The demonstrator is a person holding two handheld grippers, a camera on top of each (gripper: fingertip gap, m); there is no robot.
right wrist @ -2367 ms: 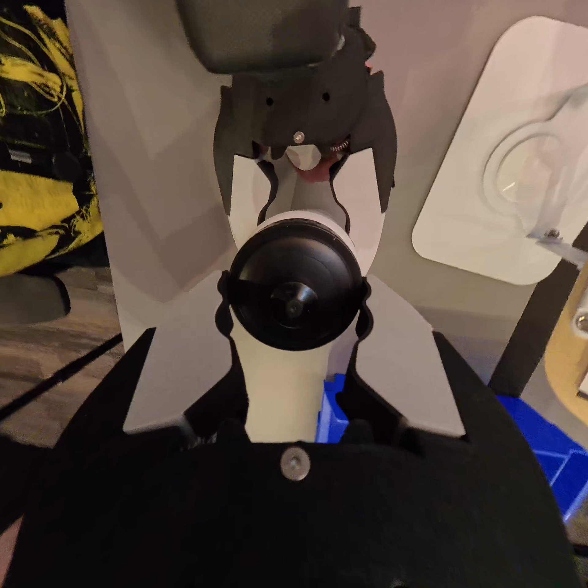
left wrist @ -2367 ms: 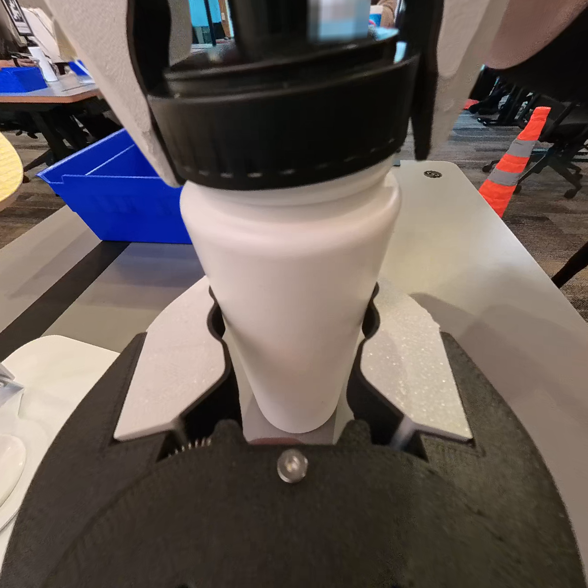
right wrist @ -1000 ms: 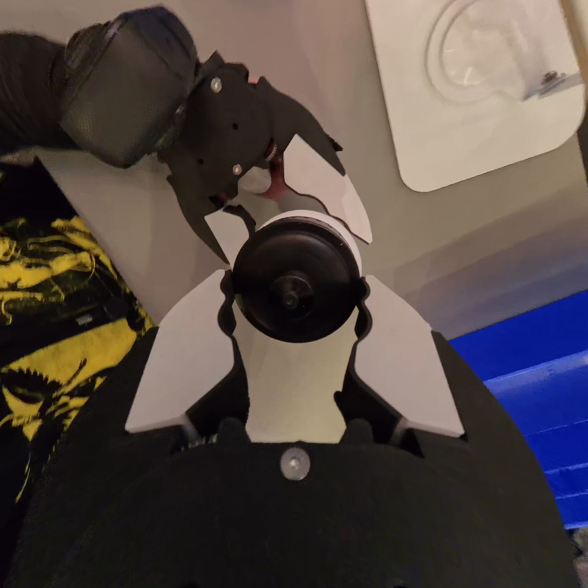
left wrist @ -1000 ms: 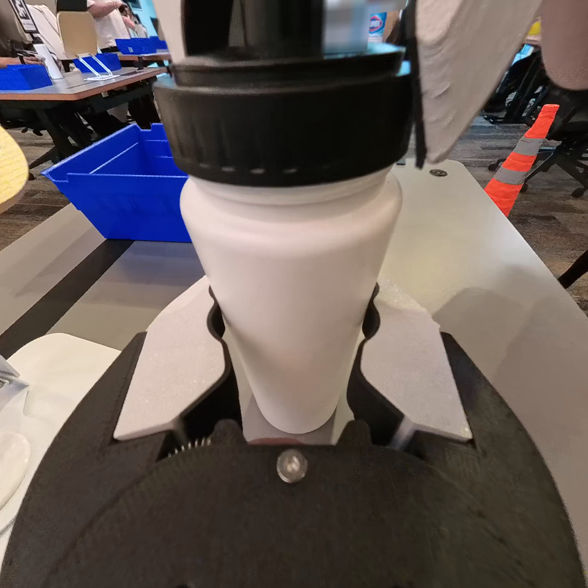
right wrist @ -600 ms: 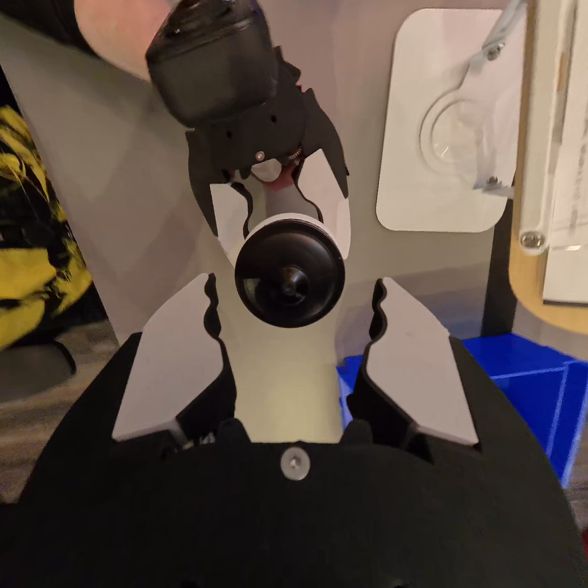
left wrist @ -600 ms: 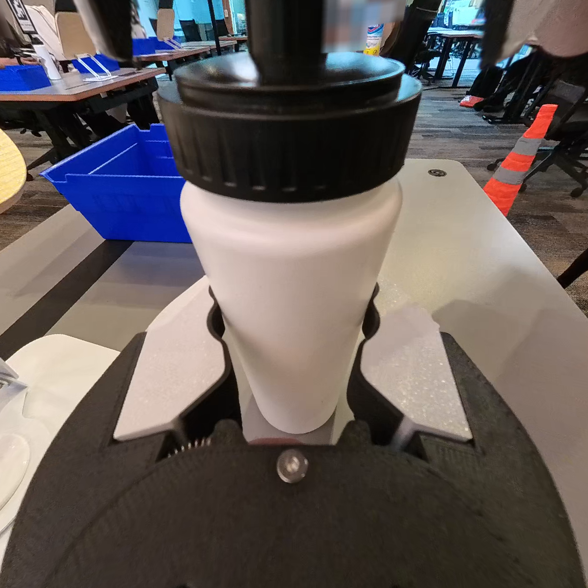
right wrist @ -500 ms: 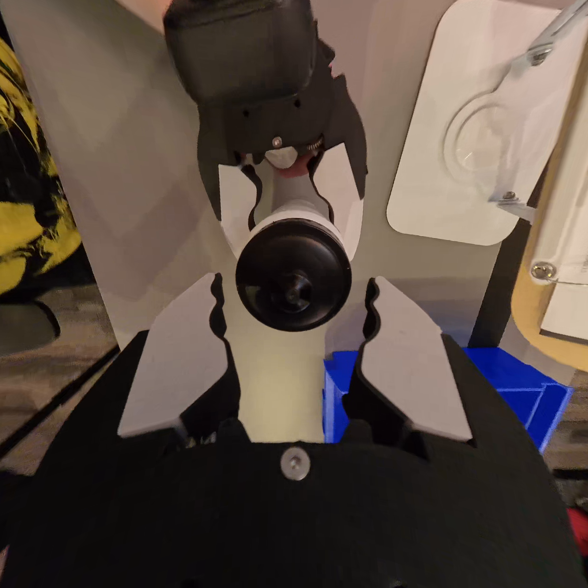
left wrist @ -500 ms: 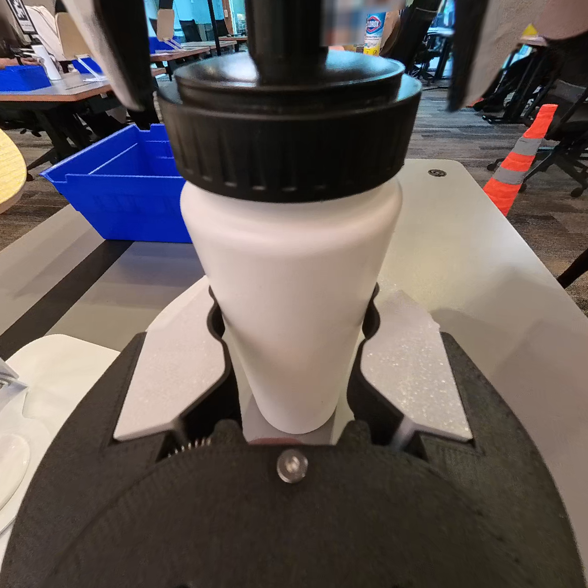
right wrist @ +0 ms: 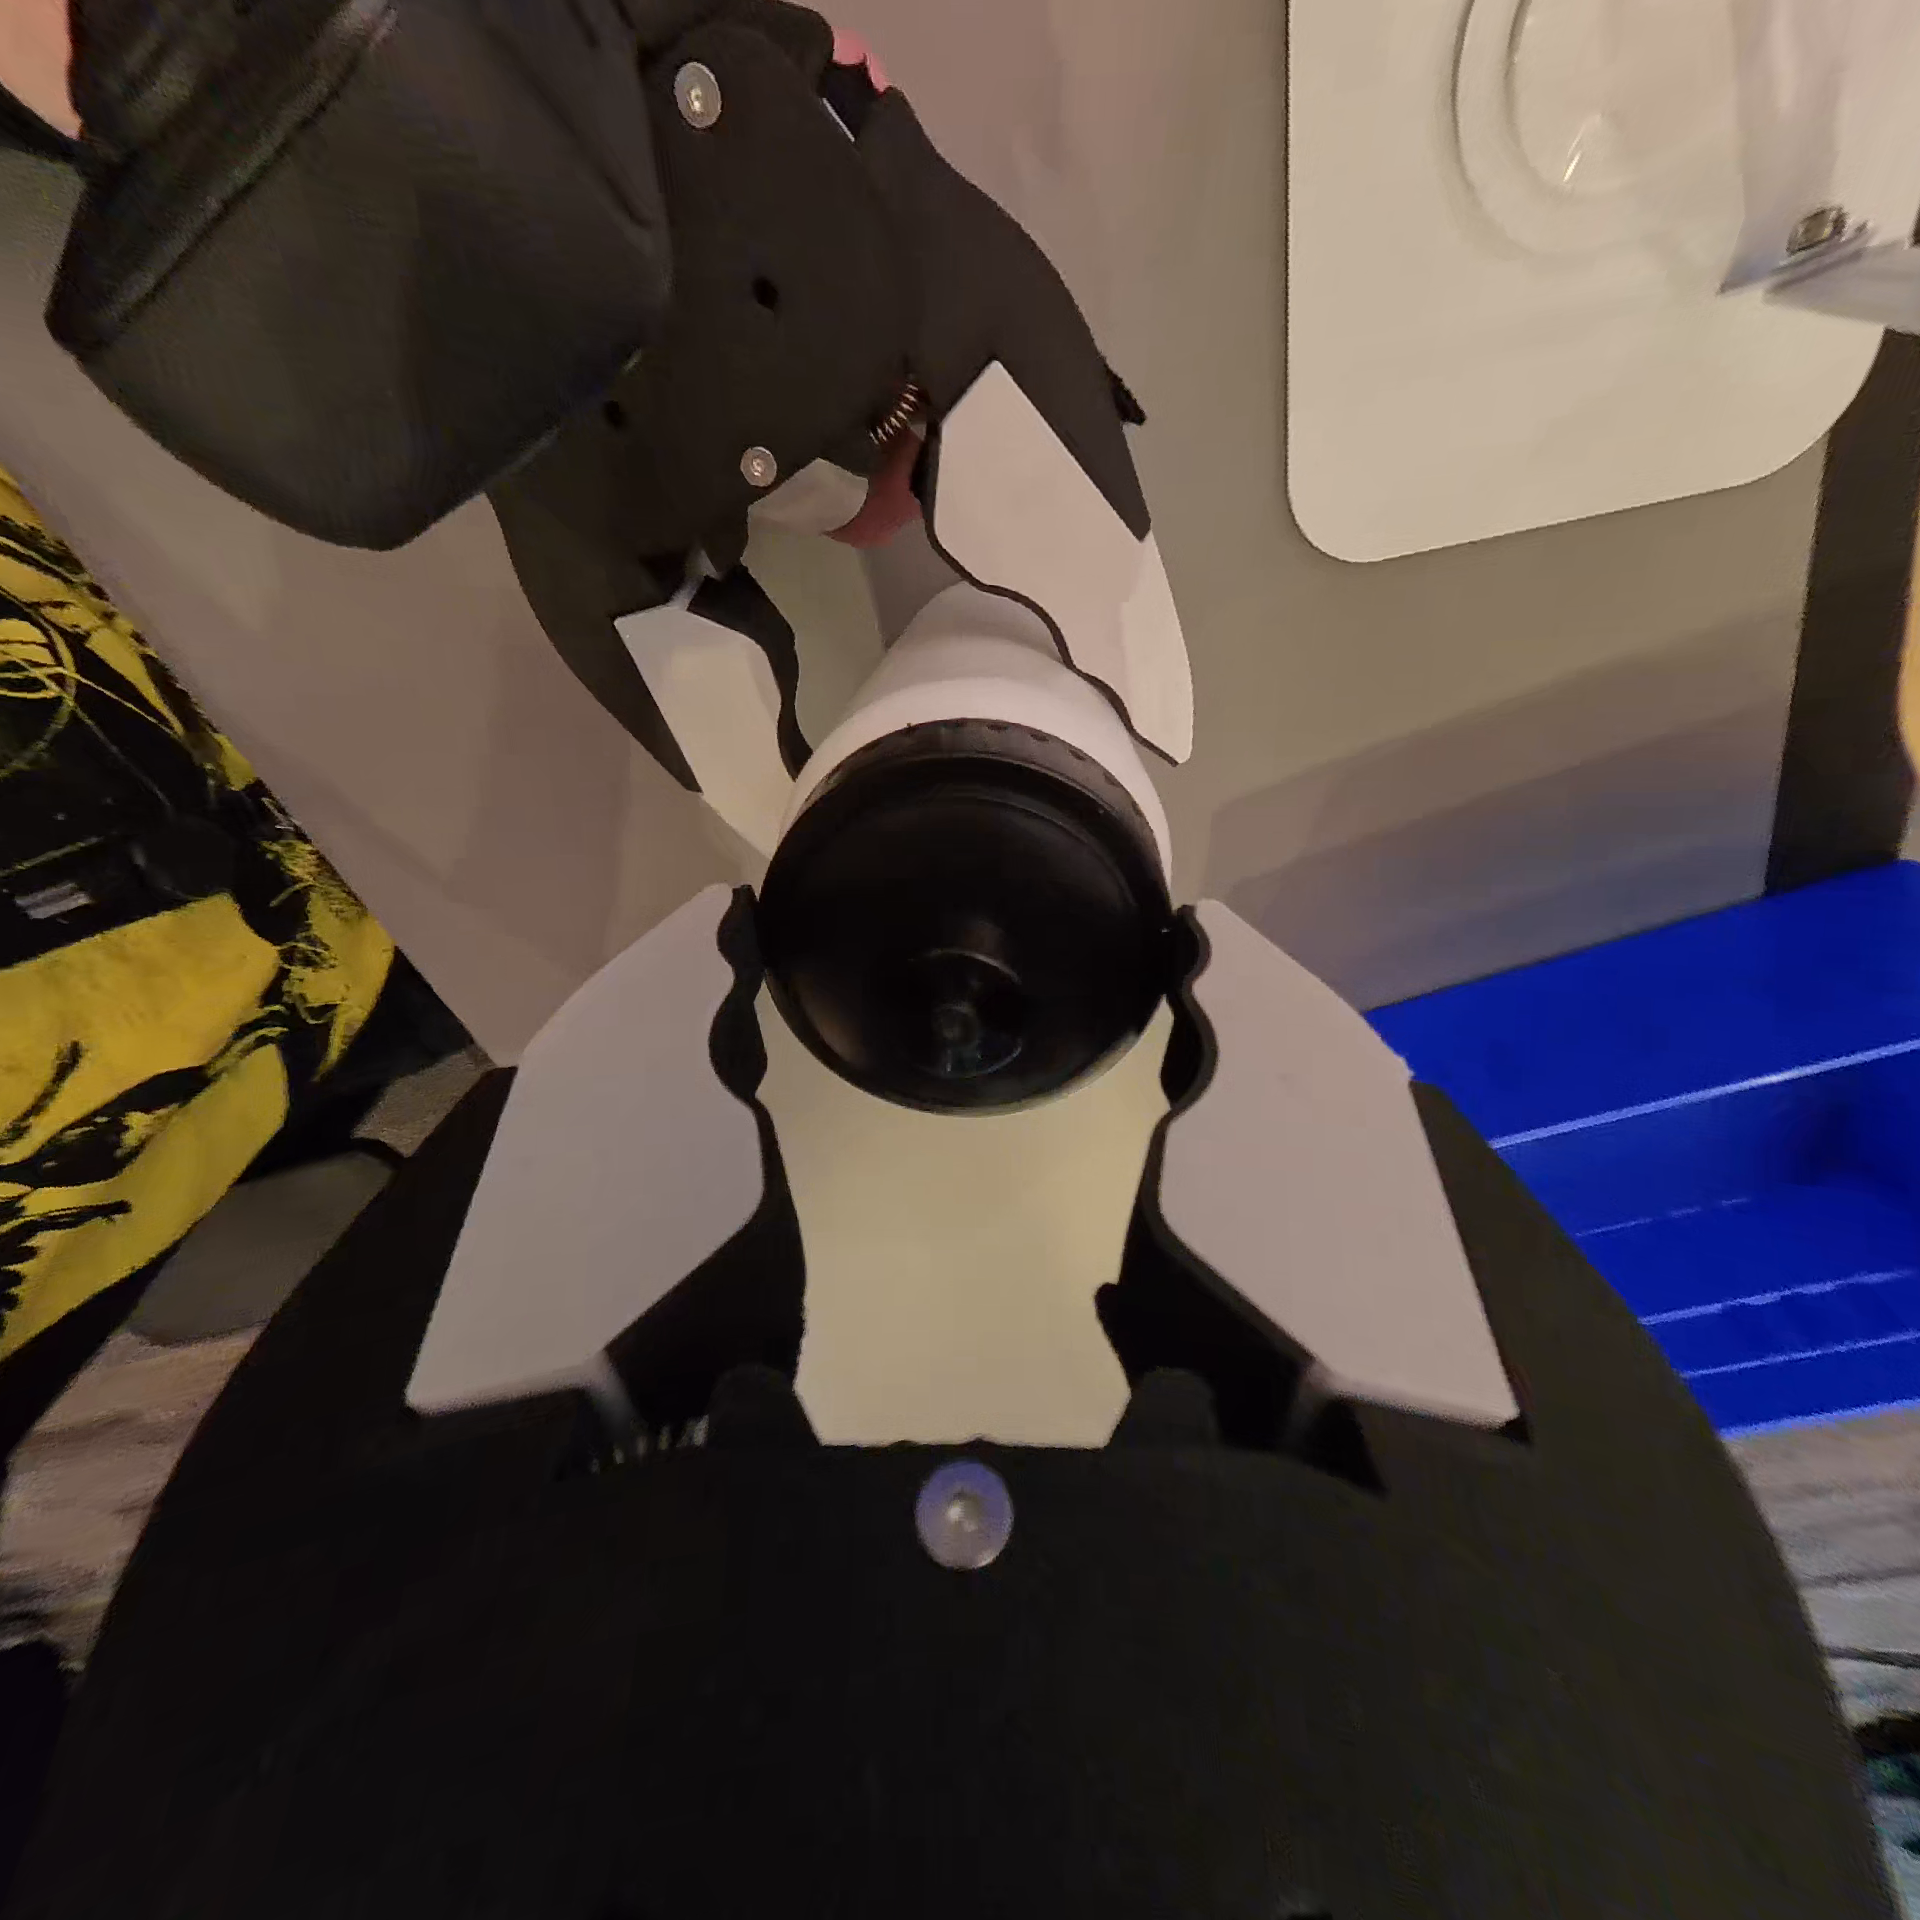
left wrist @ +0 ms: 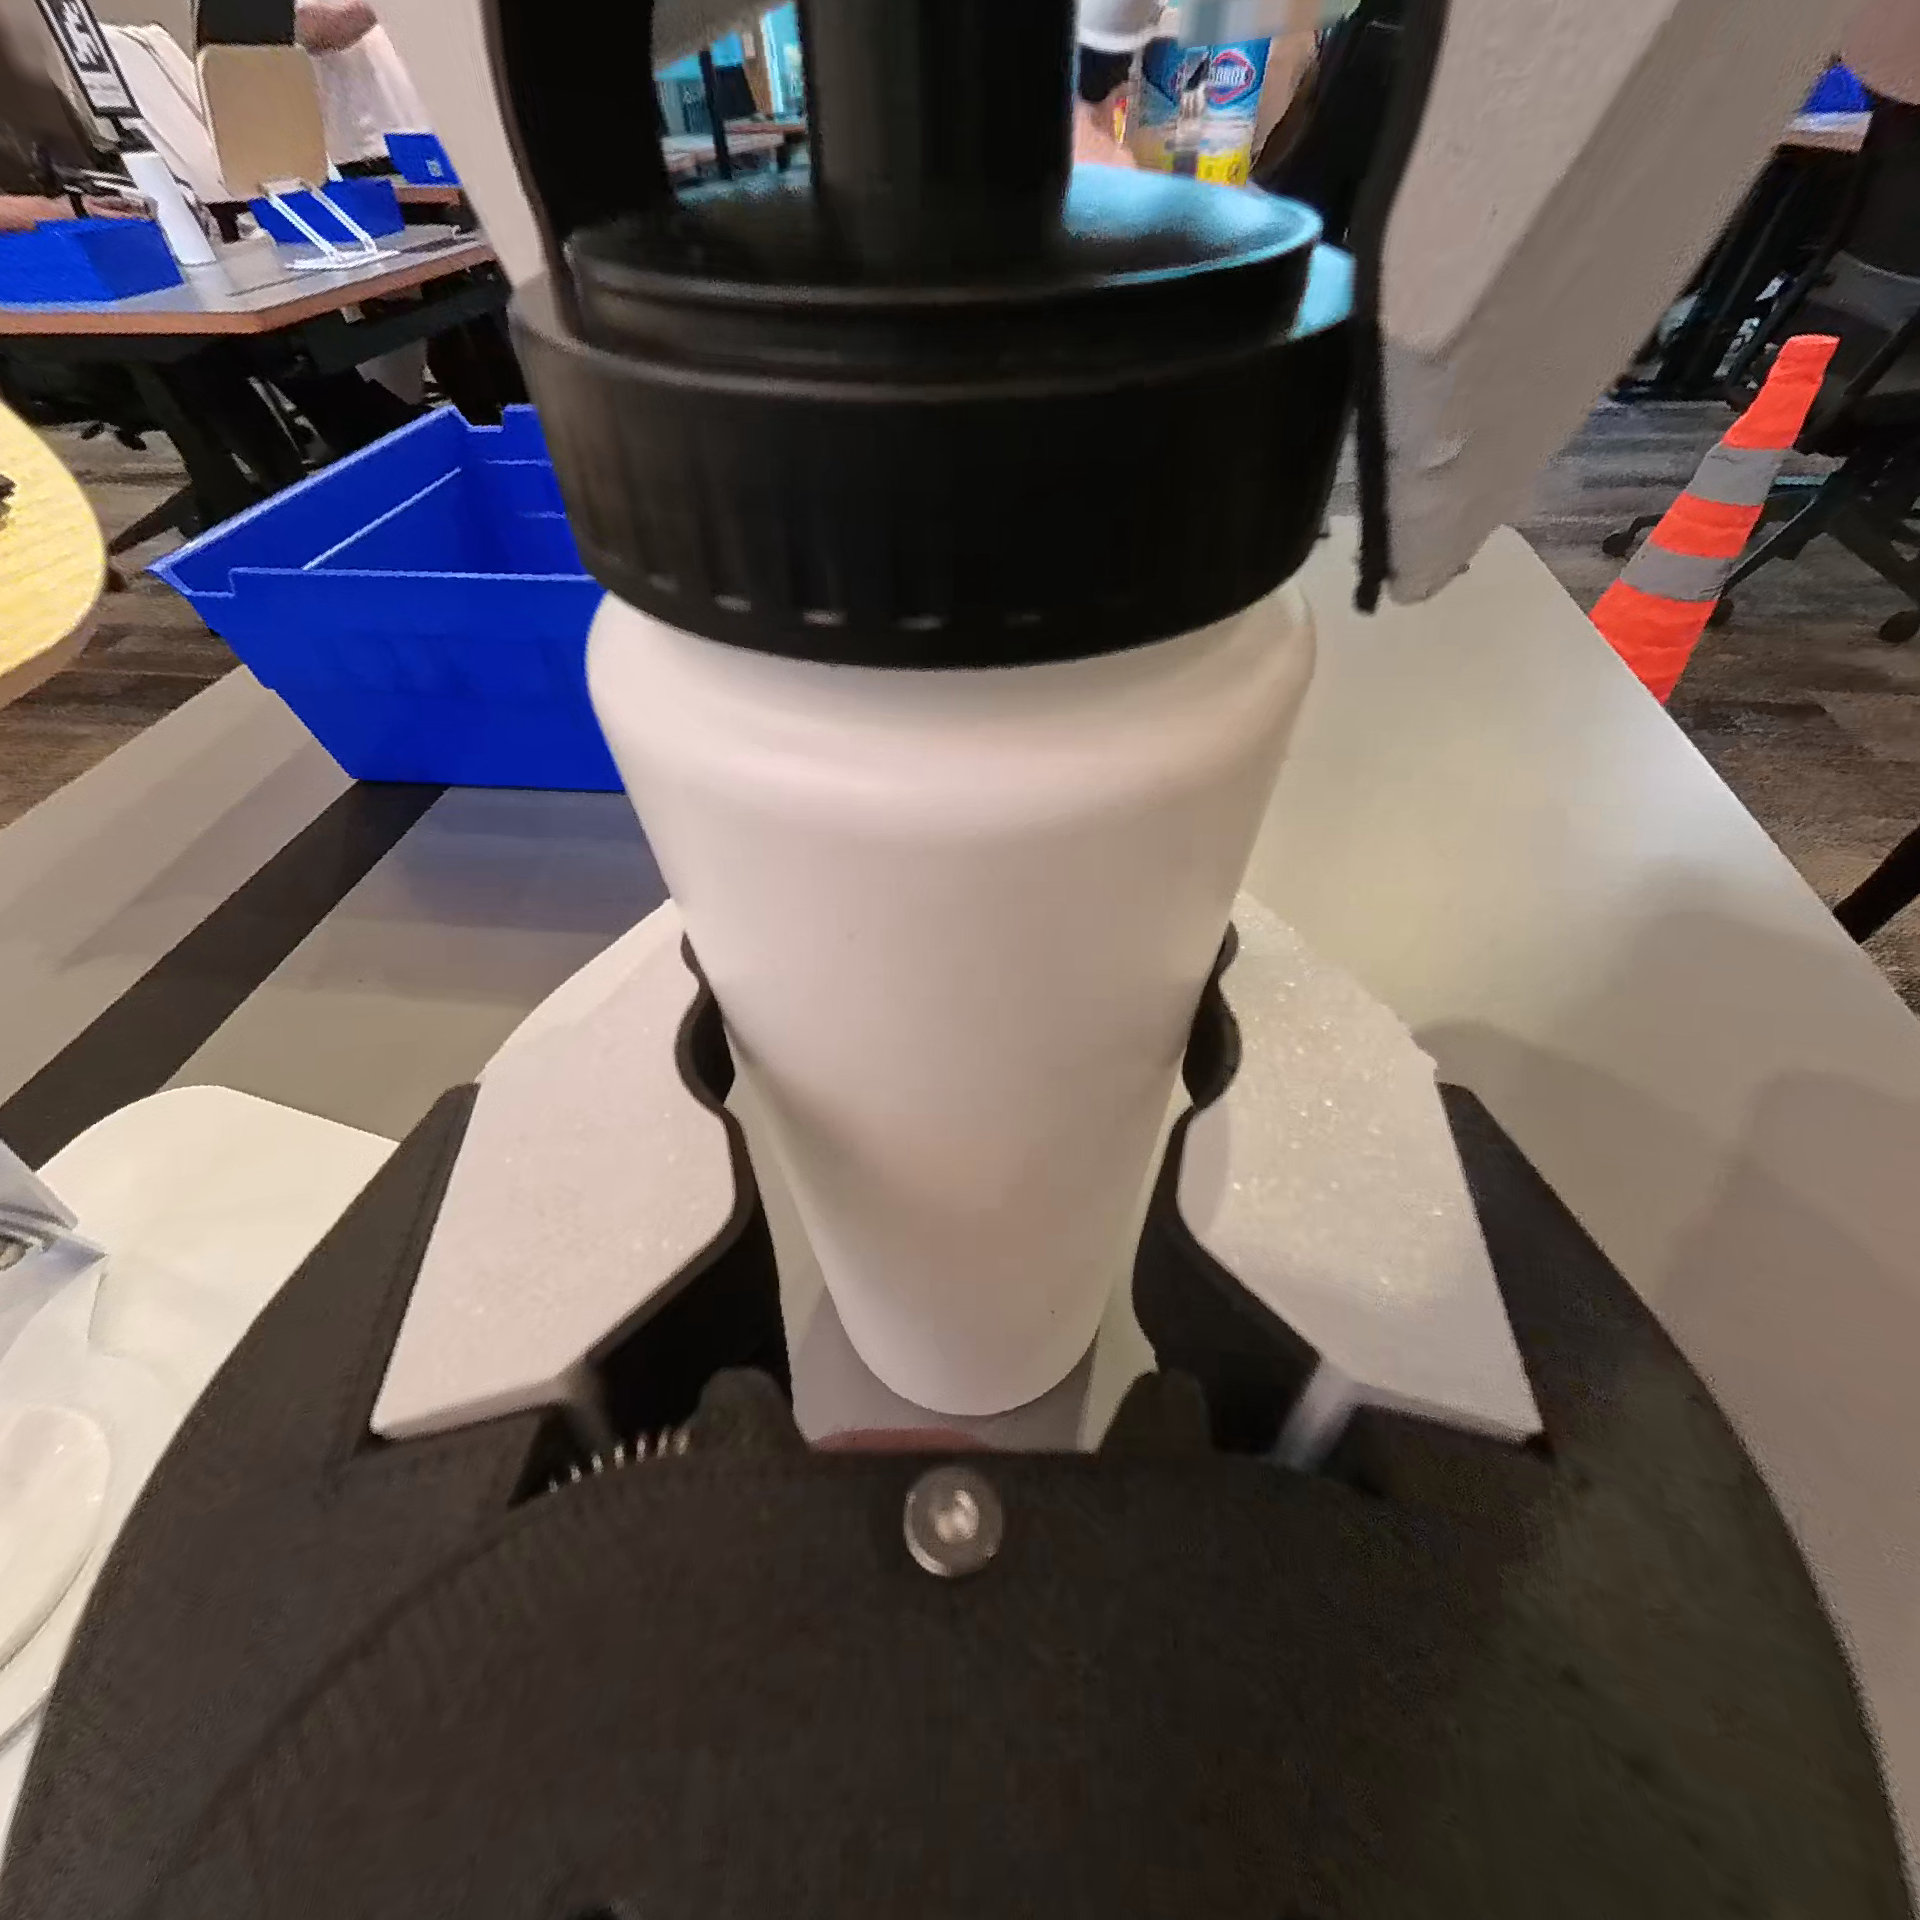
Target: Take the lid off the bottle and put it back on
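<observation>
While the left gripper [left wrist: 951, 1049] clamps the bottle [left wrist: 951, 935], the right gripper [right wrist: 961, 971] pinches its lid [right wrist: 961, 940], hiding the seam.

A container [left wrist: 1195, 94] with a printed blue, white and yellow label stands far behind the black lid [left wrist: 935, 468], just past its upper right edge. The label bears a brand mark in the left wrist view, and the lid hides its lower part. Far to the upper left of the lid, a white card [left wrist: 99, 62] with a black block-code pattern stands over a distant table [left wrist: 208, 301]. The bottle [left wrist: 935, 987] under the lid is plain white. In the right wrist view, left of the lid [right wrist: 961, 935], a yellow and black printed cloth [right wrist: 135, 987] carries a small grey tag [right wrist: 42, 899], too blurred to read.
</observation>
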